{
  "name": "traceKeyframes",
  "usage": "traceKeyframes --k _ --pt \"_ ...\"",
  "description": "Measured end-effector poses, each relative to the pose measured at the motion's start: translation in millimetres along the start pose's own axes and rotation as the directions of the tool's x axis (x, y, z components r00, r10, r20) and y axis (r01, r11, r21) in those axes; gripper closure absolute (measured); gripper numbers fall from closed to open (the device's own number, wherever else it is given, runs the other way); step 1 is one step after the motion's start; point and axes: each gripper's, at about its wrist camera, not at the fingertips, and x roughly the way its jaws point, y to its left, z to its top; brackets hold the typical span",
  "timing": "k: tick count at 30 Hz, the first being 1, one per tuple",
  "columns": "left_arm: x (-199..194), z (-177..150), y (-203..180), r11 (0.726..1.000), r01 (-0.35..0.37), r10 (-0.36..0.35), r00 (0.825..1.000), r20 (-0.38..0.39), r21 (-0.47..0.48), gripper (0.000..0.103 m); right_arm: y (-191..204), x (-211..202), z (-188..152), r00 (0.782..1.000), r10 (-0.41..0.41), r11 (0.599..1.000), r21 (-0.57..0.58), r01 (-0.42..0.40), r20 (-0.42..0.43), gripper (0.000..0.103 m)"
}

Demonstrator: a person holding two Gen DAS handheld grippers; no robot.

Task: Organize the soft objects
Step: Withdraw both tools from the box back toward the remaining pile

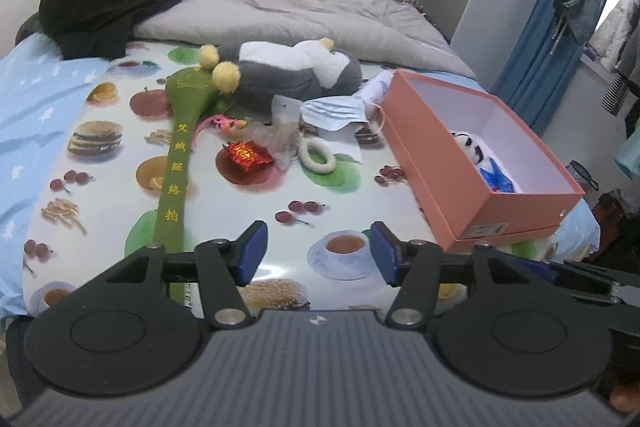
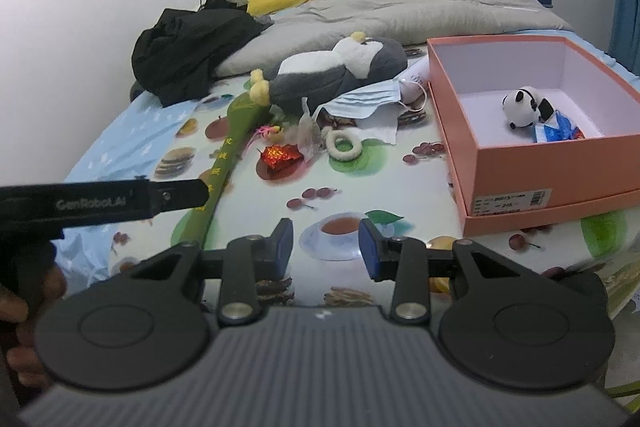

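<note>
Box: an open orange box [image 2: 556, 163] is set on the bed [image 1: 36, 115], at about 2 o'clock from the right gripper [image 2: 326, 247].
Box contents: a small panda plush [image 2: 520, 107] and a blue wrapper [image 2: 558, 131] are held inside.
Outside the box: a grey penguin plush [image 1: 288, 71], a green padded stick [image 1: 176, 163], a face mask [image 1: 336, 111], a white ring [image 1: 318, 155] and a red foil packet [image 1: 248, 155] are spread at 11 to 12 o'clock.
Left gripper [image 1: 316, 253]: jaws released, nothing between them.
Right gripper: jaws parted, nothing grasped.
</note>
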Motion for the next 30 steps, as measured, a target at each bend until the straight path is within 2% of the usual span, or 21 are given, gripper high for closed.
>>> traceKeyframes --k 5,7,15,22,24,30 --pt "31 6 10 1.000 -0.022 0.022 1.000 -0.017 -0.018 0.039 -7 22 6 1.000 -0.010 0.999 -0.038 0.009 -0.014 0.063" --pt "46 9 15 0.999 -0.031 0.031 0.999 -0.028 -0.021 0.039 -10 33 9 1.000 -0.007 0.999 -0.043 0.006 -0.025 0.054" --pt "116 20 33 0.999 -0.039 0.039 0.996 -0.079 0.002 0.038 -17 88 21 0.998 0.023 0.995 -0.099 -0.029 -0.061 0.054" --pt "164 23 48 0.996 -0.070 0.077 0.990 -0.121 0.058 0.038 -28 142 35 0.994 0.020 0.996 -0.089 -0.030 -0.111 0.053" --pt "176 26 50 0.994 -0.073 0.083 0.988 -0.131 0.082 0.032 -32 158 40 0.992 0.025 0.996 -0.077 -0.034 -0.122 0.053" --pt "212 36 51 0.982 -0.079 0.105 0.983 -0.149 0.173 0.032 -38 204 57 0.988 0.037 0.996 -0.071 -0.049 -0.153 0.050"
